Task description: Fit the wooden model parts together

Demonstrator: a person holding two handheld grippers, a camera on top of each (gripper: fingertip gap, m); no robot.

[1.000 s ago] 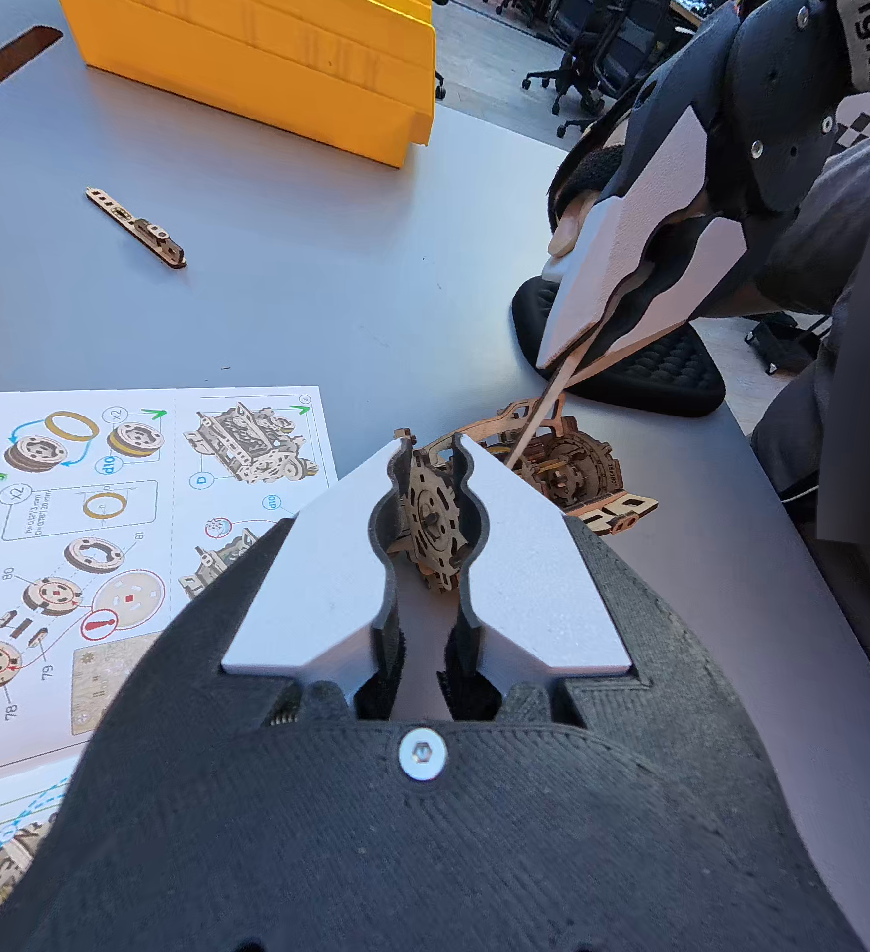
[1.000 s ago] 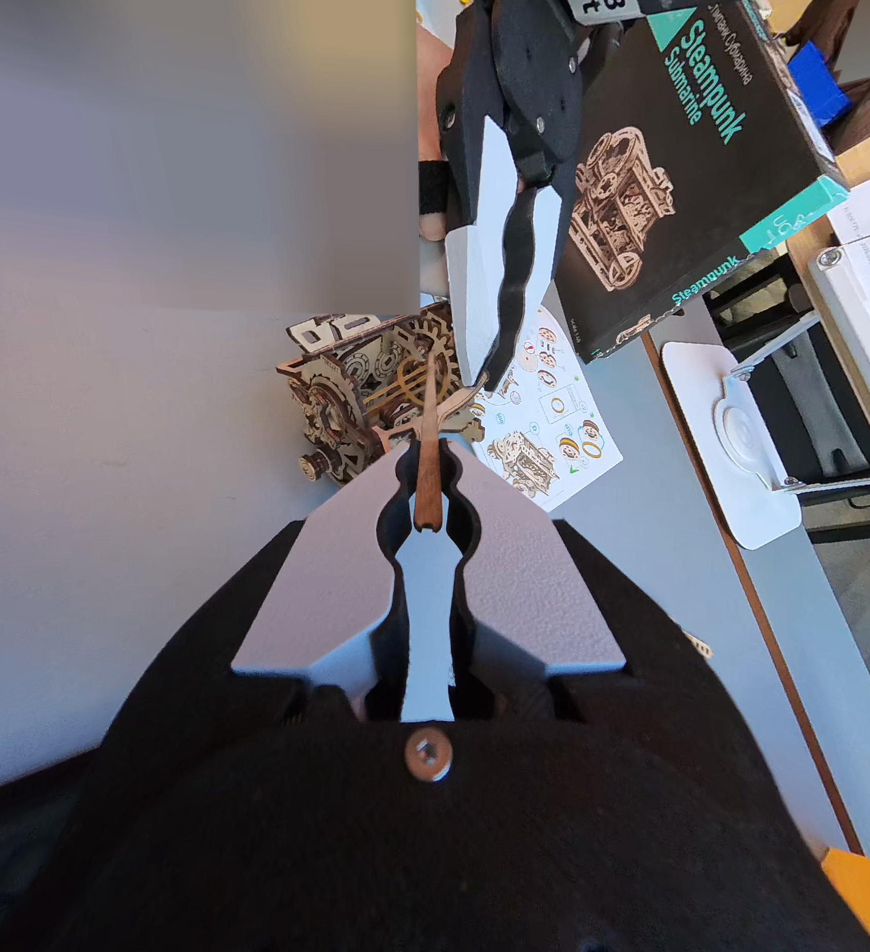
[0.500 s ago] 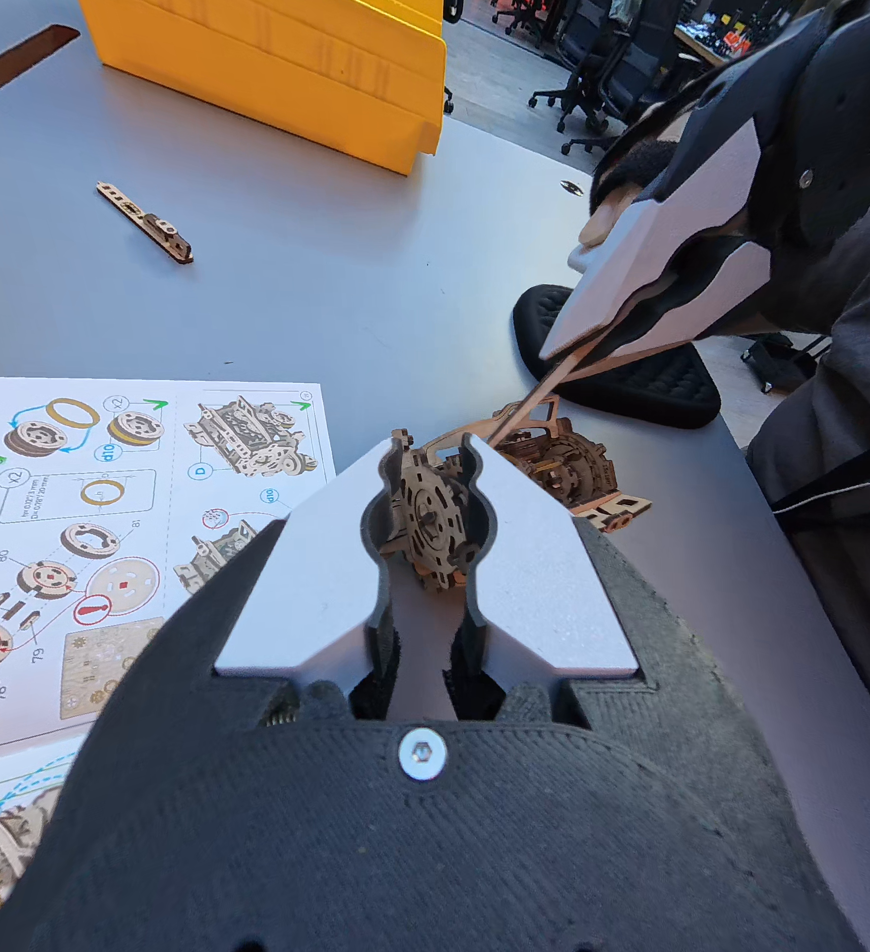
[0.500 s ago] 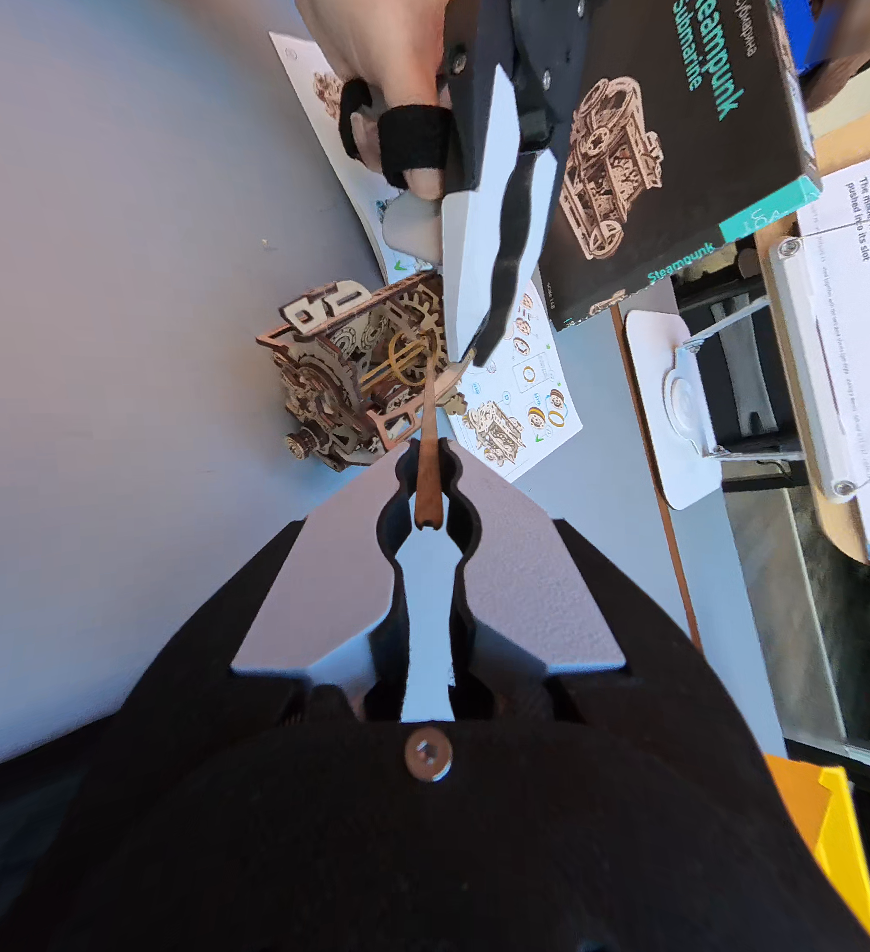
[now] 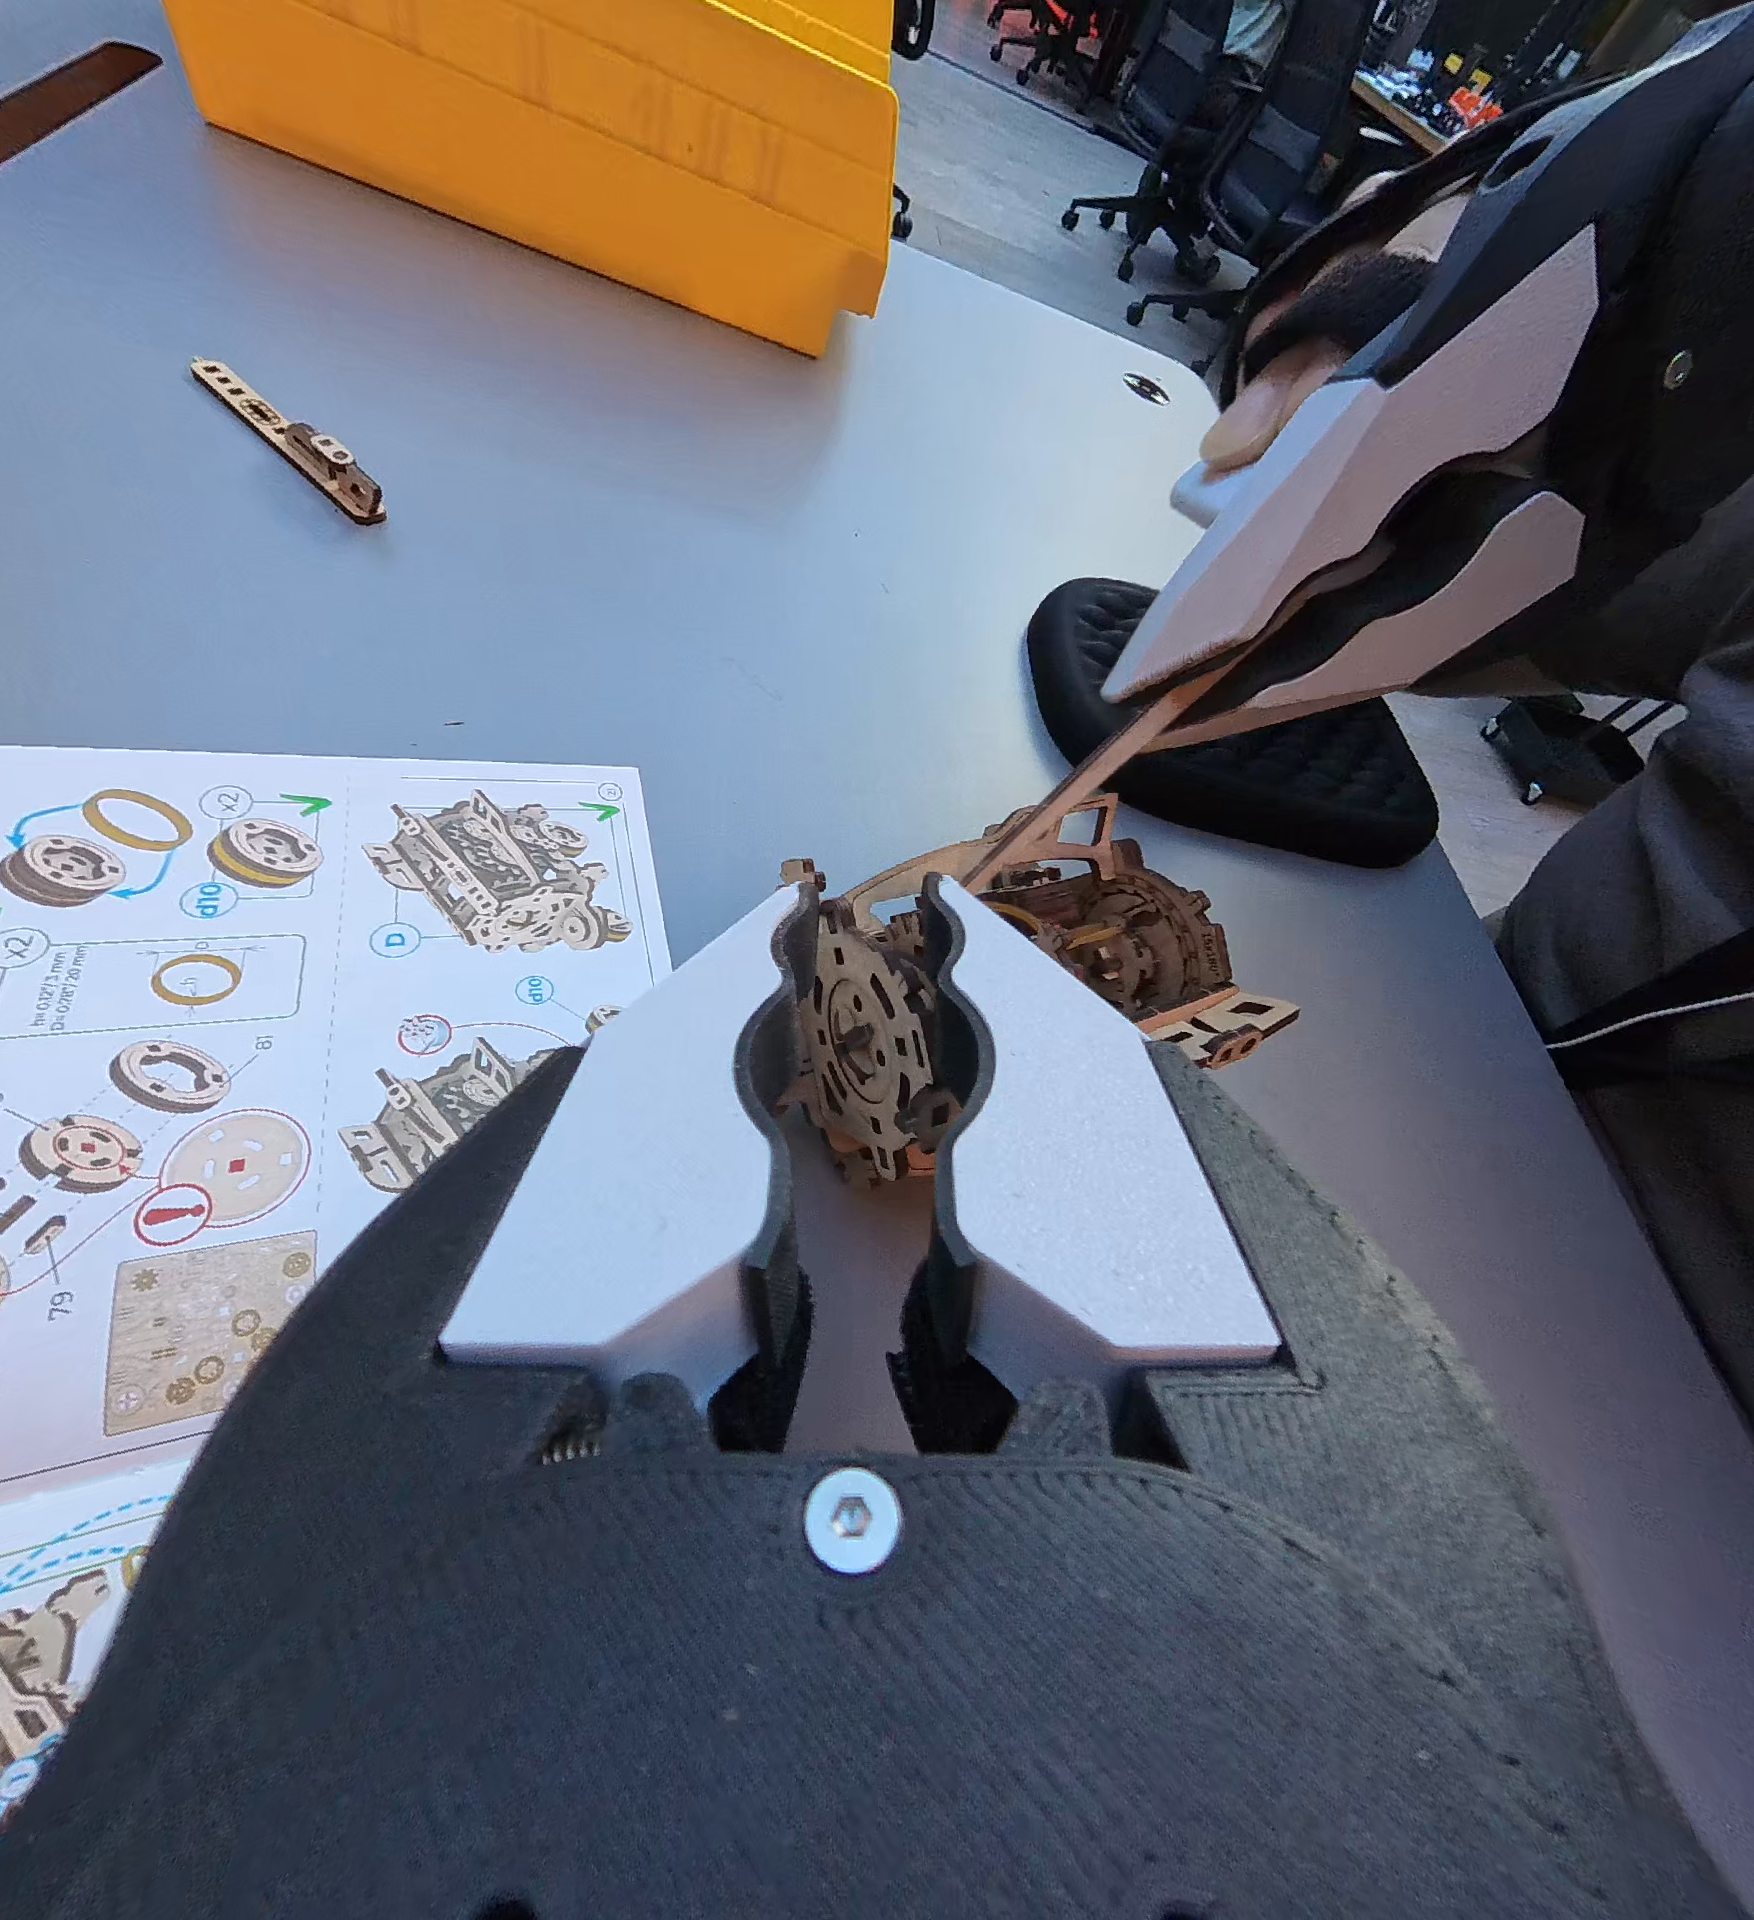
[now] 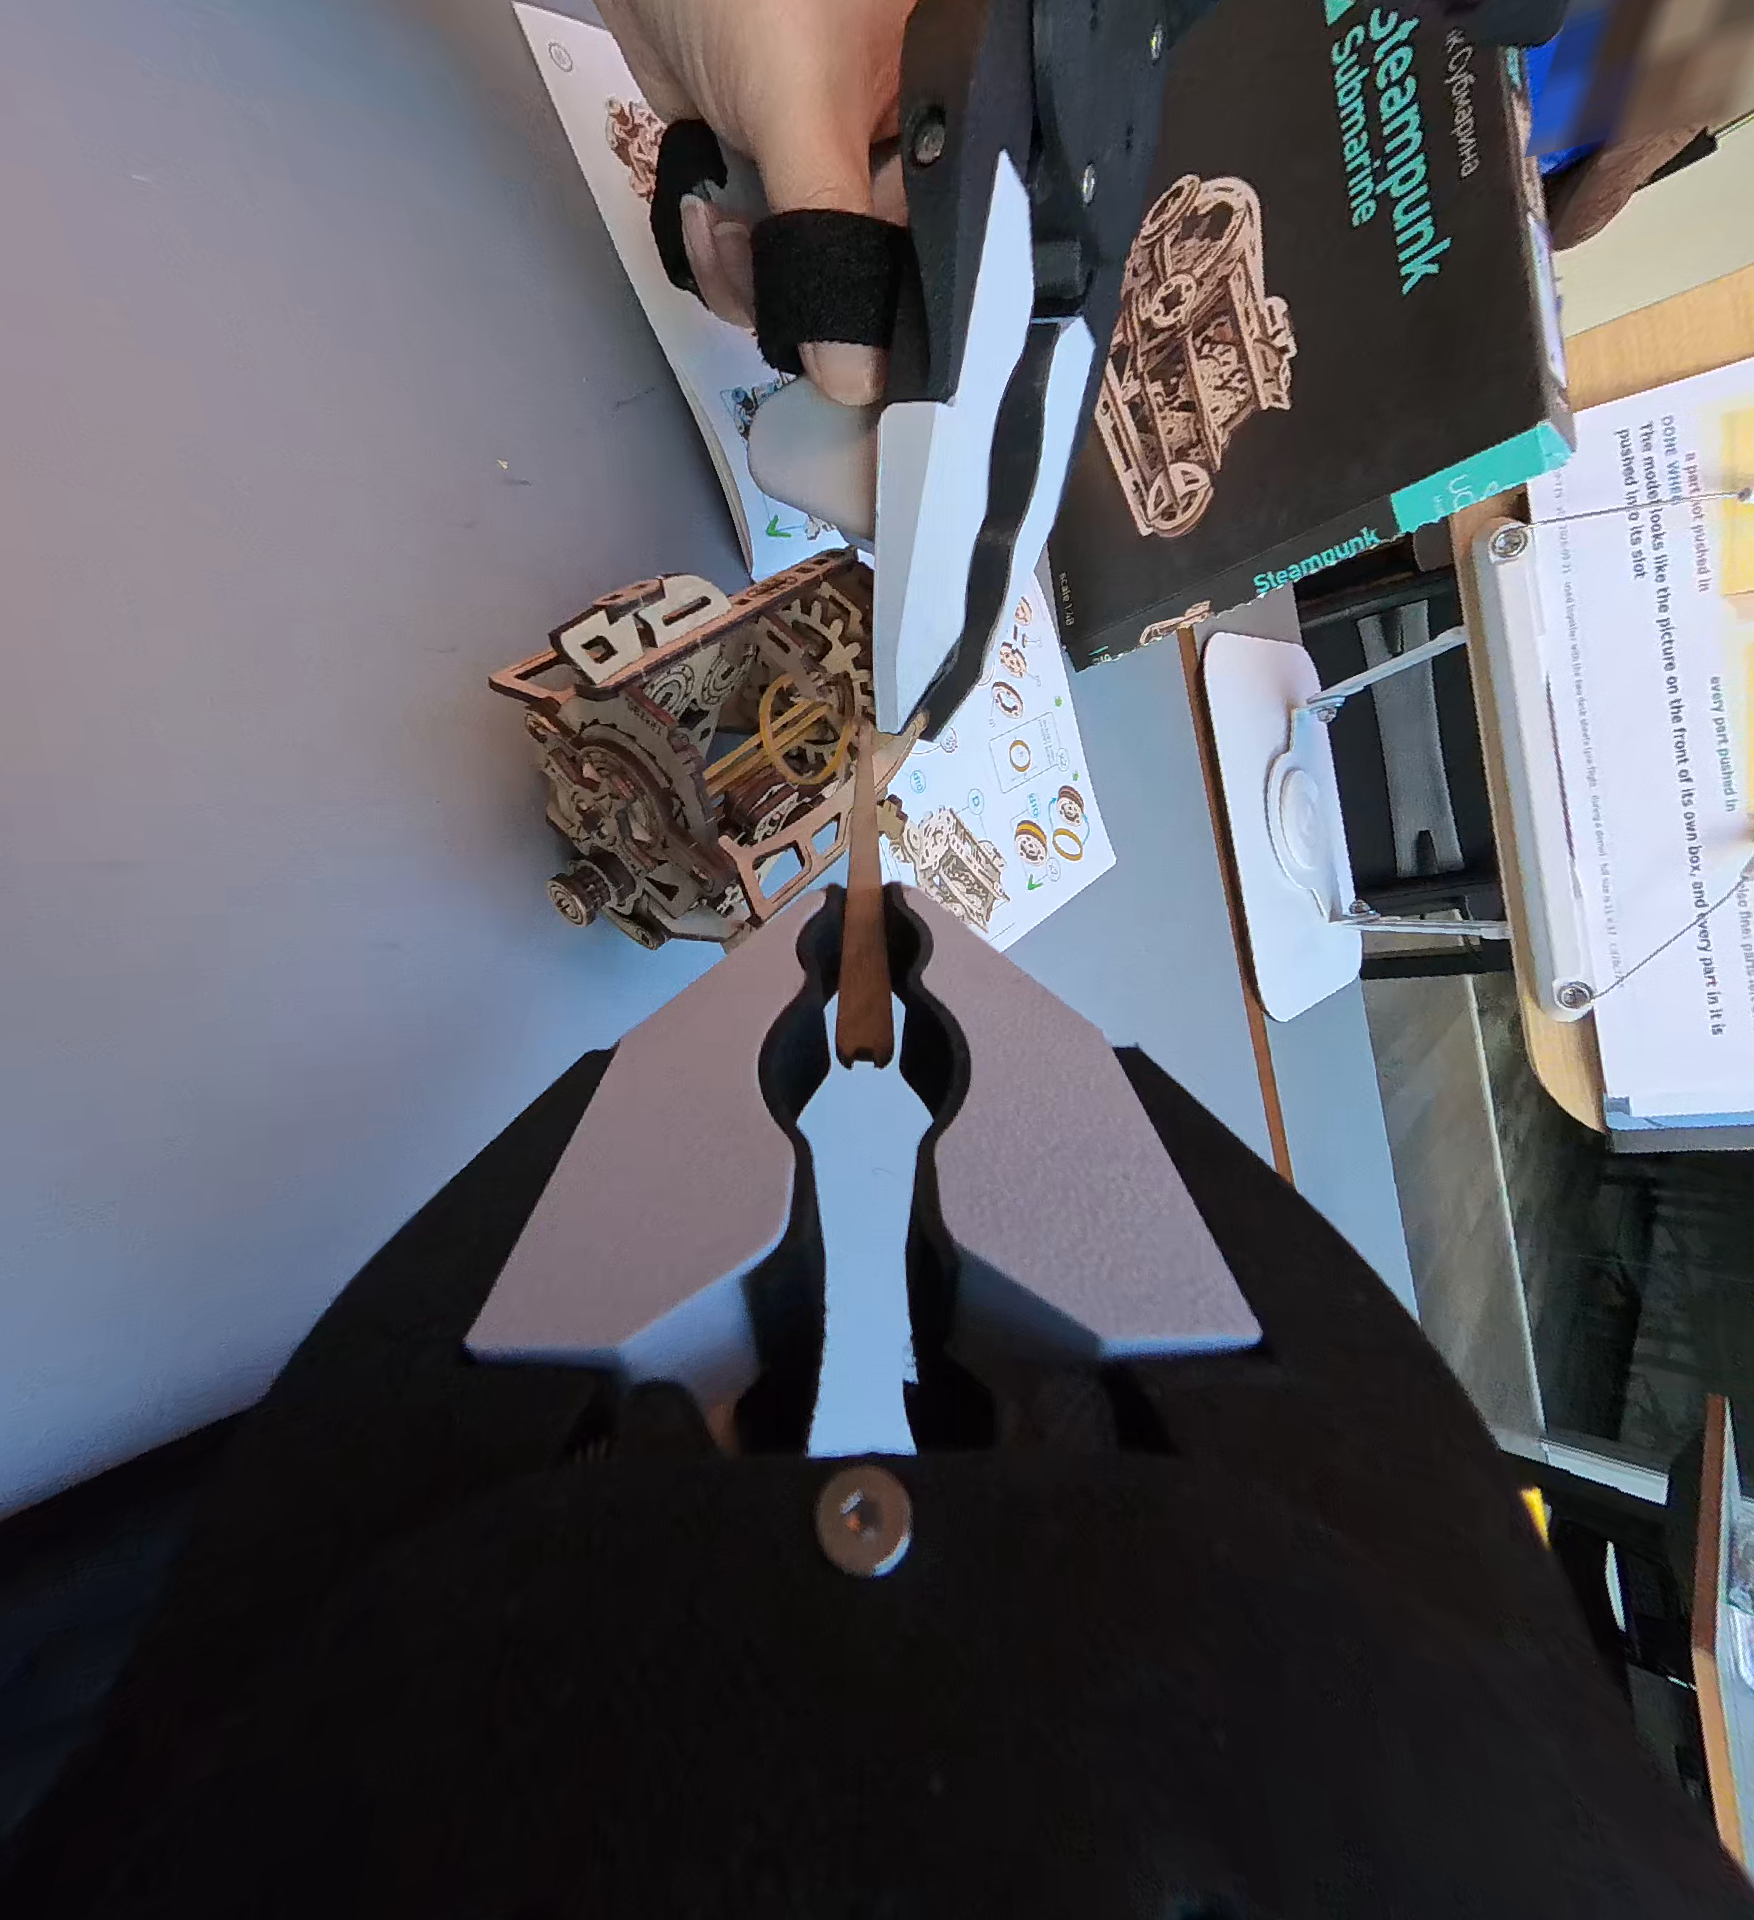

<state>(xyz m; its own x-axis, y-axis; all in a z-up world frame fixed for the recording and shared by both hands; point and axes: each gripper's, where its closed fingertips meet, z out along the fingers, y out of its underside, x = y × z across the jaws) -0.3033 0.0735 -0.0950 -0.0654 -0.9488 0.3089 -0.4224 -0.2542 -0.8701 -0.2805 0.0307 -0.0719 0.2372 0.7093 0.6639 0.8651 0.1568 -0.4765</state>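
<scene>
Wooden model (image 6: pixel 686 748): brown gearwork, yellow bands

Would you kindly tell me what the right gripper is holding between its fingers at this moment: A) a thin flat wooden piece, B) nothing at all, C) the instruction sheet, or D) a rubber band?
A: the right gripper is closed on a thin flat wooden piece, whose far end reaches toward the wooden model on the table.

Model (image 5: pixel 1112 935) & loose strip (image 5: pixel 291 442): bare laser-cut wood, matt w/ dark edges. Counter (image 5: pixel 644 582) smooth matt grey; bin (image 5: pixel 582 135) glossy yellow plastic. Instruction sheet (image 5: pixel 229 987): paper, slight sheen.
</scene>
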